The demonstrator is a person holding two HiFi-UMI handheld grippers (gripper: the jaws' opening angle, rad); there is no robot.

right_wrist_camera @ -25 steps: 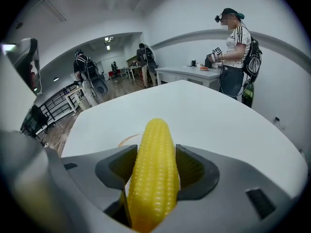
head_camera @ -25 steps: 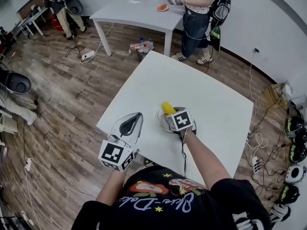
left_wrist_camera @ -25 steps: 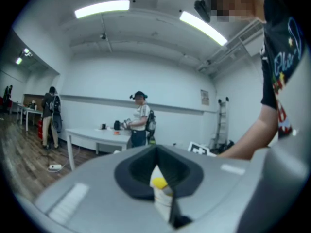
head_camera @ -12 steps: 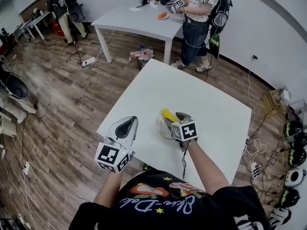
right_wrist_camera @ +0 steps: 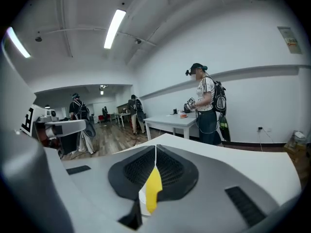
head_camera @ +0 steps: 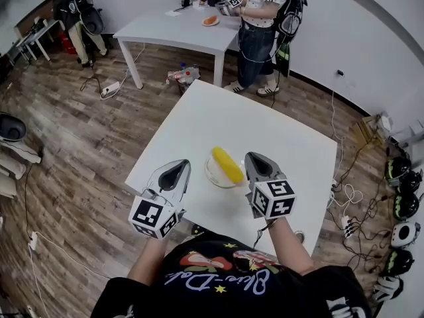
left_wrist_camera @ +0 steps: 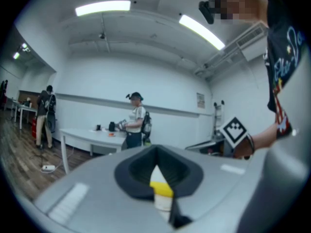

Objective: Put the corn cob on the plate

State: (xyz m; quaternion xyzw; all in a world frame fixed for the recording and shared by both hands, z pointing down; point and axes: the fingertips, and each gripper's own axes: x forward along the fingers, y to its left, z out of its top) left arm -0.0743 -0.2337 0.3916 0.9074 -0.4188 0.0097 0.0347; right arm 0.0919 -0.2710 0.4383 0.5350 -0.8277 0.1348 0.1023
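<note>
Lying slantwise on the round white plate (head_camera: 213, 176), the yellow corn cob (head_camera: 227, 165) is resting free, with no gripper on it. The plate is standing on the white table (head_camera: 265, 138), near the edge closest to the person, and it is sitting between the two grippers in the head view.

The left gripper (head_camera: 180, 166) is hovering over the near left edge of the table, just beside the plate. Its jaws are standing together and are holding nothing. In the left gripper view only a thin slit is showing between its dark pads (left_wrist_camera: 133, 171), and through this slit a bit of yellow corn and white plate is appearing.

The right gripper (head_camera: 255, 158) is hanging on the right side of the plate, near the cob but not gripping it. Its jaws are also pressed together and are empty; in the right gripper view a sliver of the cob is showing through the seam.

In the background a person (head_camera: 260, 25) is standing at a second white table (head_camera: 179, 28) on the wooden floor (head_camera: 79, 144).
</note>
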